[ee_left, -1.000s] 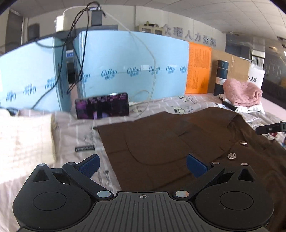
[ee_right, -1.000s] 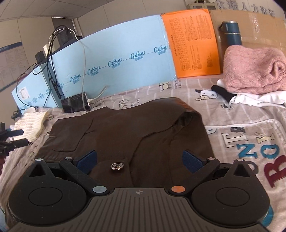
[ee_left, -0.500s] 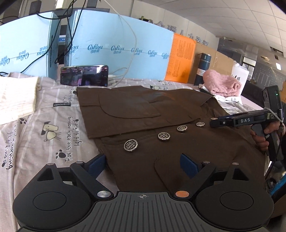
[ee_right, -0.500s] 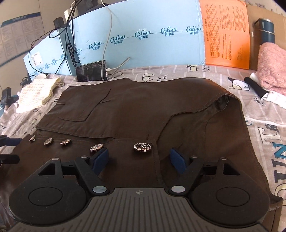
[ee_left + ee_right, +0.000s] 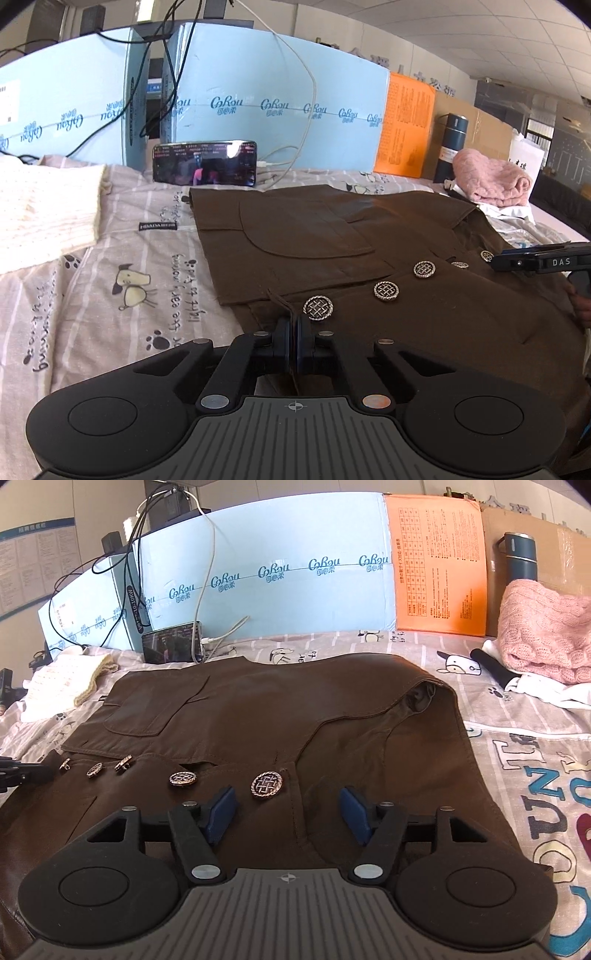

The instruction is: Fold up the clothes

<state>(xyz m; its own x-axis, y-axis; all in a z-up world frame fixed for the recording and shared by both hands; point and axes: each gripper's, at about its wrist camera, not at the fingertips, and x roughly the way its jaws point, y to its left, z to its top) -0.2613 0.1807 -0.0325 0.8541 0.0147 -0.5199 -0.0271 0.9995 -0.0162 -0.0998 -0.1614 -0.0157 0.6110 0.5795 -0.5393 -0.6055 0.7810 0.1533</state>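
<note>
A brown vest [image 5: 332, 236] with a row of metal buttons [image 5: 386, 290] lies flat on the printed bedsheet [image 5: 129, 280]; it also fills the middle of the right wrist view [image 5: 258, 716]. My left gripper [image 5: 294, 338] is shut on the vest's near edge, with brown cloth pinched between its blue pads. My right gripper [image 5: 288, 812] is open, low over the vest's near edge next to the largest button [image 5: 266, 785]. The right gripper also shows at the right edge of the left wrist view [image 5: 539, 262].
A phone [image 5: 205, 162] leans on blue foam boards [image 5: 258, 103] at the back. A cream knit [image 5: 44, 214] lies at the left. A pink knit [image 5: 546, 642], white cloth and a dark flask [image 5: 521, 555] stand at the right, by an orange sheet [image 5: 439, 565].
My left gripper has shut on the vest's near edge. My right gripper has narrowed a little and moved closer to the vest's near edge.
</note>
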